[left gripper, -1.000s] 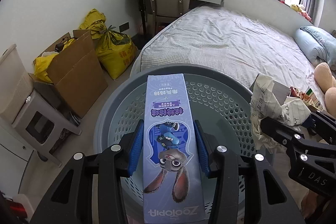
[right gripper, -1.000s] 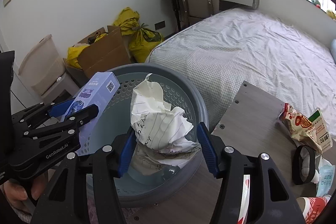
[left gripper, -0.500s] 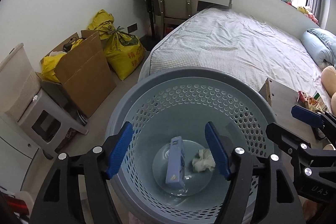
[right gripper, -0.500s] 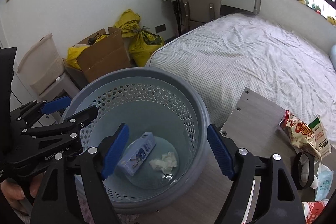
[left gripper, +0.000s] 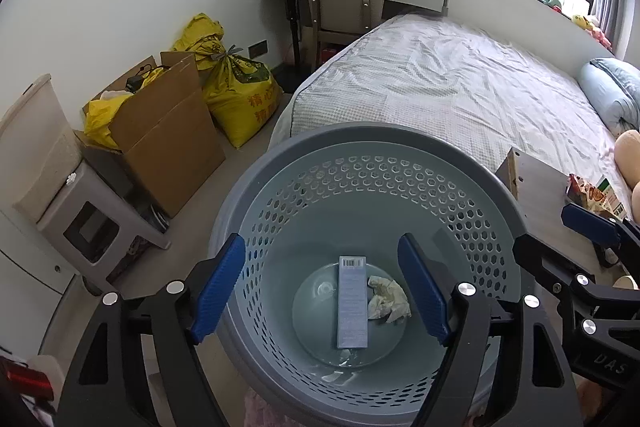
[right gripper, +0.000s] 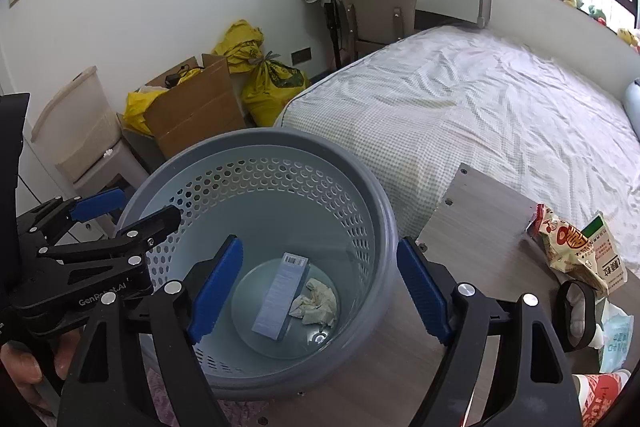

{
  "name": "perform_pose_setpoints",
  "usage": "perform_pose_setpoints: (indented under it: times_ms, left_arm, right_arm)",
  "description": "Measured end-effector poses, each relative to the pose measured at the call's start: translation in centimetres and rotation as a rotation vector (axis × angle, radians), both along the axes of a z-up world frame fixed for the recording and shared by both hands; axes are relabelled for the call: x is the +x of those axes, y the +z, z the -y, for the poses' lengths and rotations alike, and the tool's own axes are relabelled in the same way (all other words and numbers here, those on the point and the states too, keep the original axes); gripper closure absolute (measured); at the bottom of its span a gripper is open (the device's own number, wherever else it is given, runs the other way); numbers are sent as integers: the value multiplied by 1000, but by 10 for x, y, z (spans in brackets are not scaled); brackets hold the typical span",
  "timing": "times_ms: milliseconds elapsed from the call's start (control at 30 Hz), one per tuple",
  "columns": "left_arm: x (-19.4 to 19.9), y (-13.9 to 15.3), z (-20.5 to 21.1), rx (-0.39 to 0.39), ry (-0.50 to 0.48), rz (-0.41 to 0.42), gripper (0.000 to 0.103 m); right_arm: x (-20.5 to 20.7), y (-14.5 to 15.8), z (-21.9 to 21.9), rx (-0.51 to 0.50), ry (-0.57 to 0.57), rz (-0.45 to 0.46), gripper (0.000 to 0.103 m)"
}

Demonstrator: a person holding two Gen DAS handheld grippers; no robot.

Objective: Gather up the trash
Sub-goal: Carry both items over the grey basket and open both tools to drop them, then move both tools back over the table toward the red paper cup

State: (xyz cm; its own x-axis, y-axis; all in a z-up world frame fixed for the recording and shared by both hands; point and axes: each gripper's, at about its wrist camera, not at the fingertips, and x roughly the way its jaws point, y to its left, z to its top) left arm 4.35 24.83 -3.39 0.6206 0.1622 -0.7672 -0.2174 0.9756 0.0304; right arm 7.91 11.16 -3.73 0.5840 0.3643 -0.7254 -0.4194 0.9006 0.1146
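Hovering over the grey perforated basket (left gripper: 496, 195), the left tool (left gripper: 320, 283) has its blue jaws wide and opening further, with nothing gripped between them. The right tool (right gripper: 318, 285) hangs over the same basket with its jaws also spreading, likewise empty. Down on the basket floor lie a pale blue carton (left gripper: 352, 301), barcode end toward twelve o'clock, and a crumpled paper wad (left gripper: 388, 301) touching it at its three o'clock side. In the right wrist view the basket stands on the wooden bench (right gripper: 480, 227), with snack packets (right gripper: 576, 247) toward three o'clock. Beyond at one o'clock spreads the bed (right gripper: 480, 107); at ten o'clock sit a cardboard box (right gripper: 192, 111) and yellow bags (right gripper: 272, 83).
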Motion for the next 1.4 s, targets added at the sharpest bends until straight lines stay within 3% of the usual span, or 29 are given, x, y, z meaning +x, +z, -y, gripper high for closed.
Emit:
perform_pose_setpoints:
  times_ms: [733,1400]
  left_arm:
    - [-13,16,19,7,-25,9,26]
    - [-36,28,90,13,-153,38,26]
  right_arm:
    - [-21,16,29,14,-56,15,20]
    - [-69,30,106,32,-197,36,18]
